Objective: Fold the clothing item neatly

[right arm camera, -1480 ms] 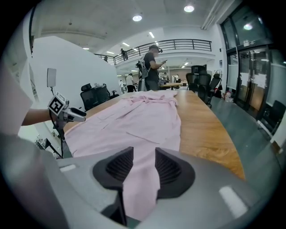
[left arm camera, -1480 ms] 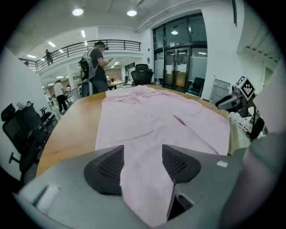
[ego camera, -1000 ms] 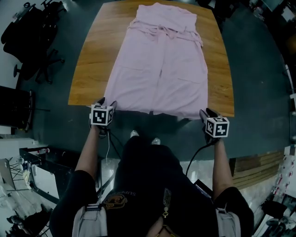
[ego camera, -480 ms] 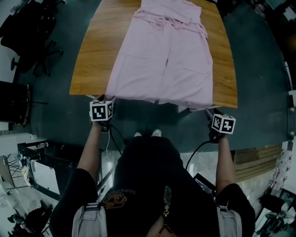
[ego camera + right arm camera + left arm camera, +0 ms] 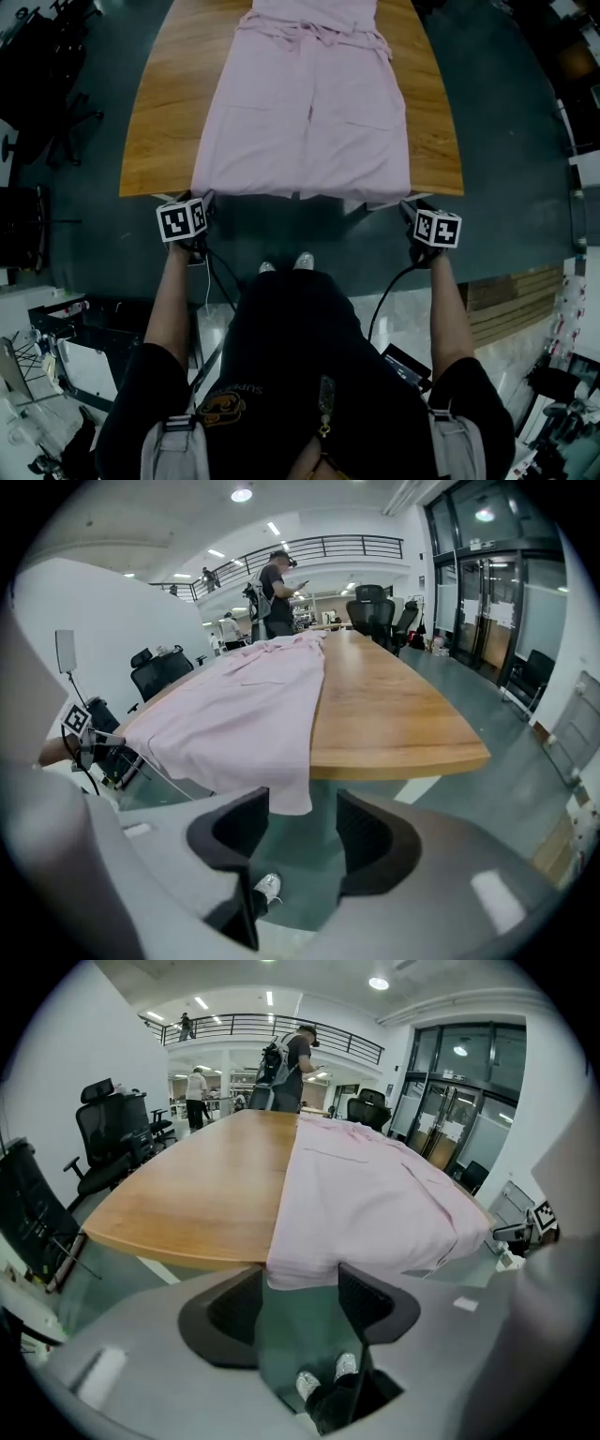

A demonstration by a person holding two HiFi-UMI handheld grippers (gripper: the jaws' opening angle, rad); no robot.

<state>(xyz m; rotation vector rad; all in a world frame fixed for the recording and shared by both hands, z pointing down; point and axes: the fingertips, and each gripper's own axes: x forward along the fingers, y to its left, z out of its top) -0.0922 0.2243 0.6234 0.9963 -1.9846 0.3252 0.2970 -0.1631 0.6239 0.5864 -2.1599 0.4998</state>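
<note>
Garment: a pink garment lies flat along the wooden table, toward 12 o'clock in the head view. Its hem droops over the near table edge.
Left tongs: the left gripper sits at about 9 o'clock, at the hem's left corner. In the left gripper view its jaws stand apart, and the hem hangs just at their tips without being pinched.
Right tongs: the right gripper sits at about 3 o'clock, at the right corner. Its jaws have just been opening and stand wide – the corner of the cloth dangles between their tips, beside the left-hand jaw, unclamped.
Surroundings: office chairs stand at 10 o'clock.
</note>
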